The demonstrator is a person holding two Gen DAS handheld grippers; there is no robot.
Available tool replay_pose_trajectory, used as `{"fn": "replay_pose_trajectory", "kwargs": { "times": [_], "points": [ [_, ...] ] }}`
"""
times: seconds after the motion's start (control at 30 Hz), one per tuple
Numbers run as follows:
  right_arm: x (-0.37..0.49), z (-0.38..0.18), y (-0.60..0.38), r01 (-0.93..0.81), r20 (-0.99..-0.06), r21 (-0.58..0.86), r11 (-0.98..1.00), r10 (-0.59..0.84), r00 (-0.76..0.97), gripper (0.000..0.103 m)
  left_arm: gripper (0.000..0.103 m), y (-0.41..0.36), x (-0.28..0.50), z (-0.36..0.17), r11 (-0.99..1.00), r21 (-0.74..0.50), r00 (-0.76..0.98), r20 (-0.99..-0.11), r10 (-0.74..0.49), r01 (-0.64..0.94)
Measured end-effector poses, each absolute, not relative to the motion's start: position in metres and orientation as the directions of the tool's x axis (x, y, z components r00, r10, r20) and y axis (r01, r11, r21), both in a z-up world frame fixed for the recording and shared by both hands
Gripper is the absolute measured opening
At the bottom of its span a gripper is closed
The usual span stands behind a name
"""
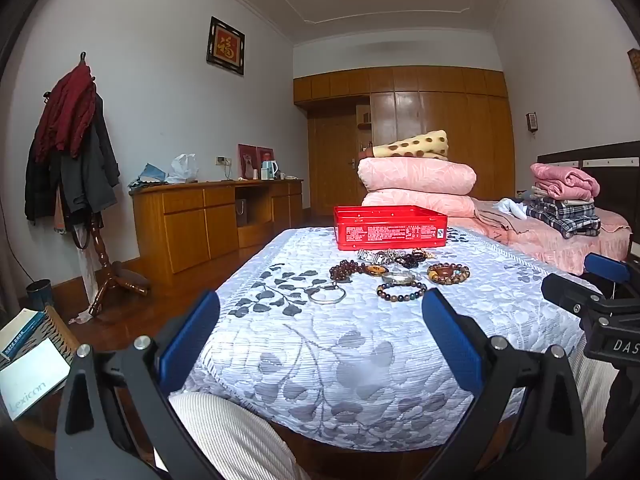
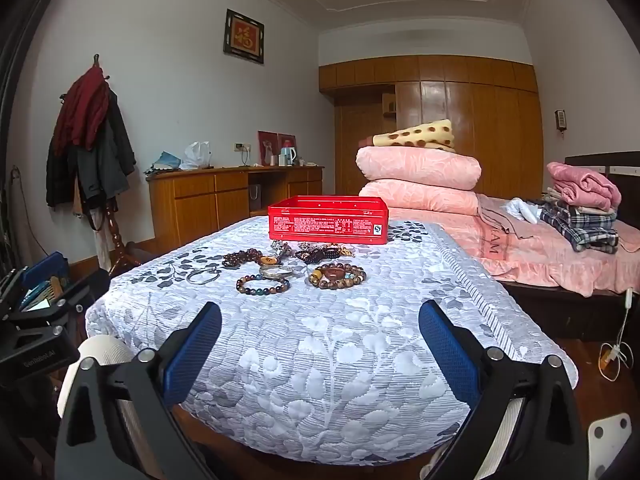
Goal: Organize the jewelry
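Note:
A red tin box stands open on the far part of a quilt-covered table. In front of it lie several pieces of jewelry: a silver bangle, a dark bead bracelet, a brown bead bracelet, a reddish bead string and a watch. My left gripper and right gripper both hover open over the near part of the table, well short of the jewelry, with nothing between their fingers.
A bed with folded pink quilts and clothes lies to the right. A wooden sideboard and a coat stand line the left wall. The person's ribbed trouser leg is under the table's near edge.

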State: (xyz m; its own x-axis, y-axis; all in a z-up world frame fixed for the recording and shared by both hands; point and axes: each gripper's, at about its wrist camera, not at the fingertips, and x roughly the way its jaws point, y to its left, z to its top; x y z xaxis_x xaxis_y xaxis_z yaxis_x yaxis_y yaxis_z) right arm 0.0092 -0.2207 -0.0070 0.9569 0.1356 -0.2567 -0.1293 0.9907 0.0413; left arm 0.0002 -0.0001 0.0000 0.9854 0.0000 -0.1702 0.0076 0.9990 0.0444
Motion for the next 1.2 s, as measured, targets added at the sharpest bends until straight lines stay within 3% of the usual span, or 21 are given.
{"fn": "replay_pose_trajectory", "kwargs": {
  "times": [1.2],
  "points": [
    [0.0081,-0.0065,-0.2206,-0.130,-0.250,0.043,0.991,0.136,0.959,0.097,0.098,0.0009,0.0005,-0.0009,0.999,0.038,0.986,-0.165,0.002,0.005]
  ]
}}
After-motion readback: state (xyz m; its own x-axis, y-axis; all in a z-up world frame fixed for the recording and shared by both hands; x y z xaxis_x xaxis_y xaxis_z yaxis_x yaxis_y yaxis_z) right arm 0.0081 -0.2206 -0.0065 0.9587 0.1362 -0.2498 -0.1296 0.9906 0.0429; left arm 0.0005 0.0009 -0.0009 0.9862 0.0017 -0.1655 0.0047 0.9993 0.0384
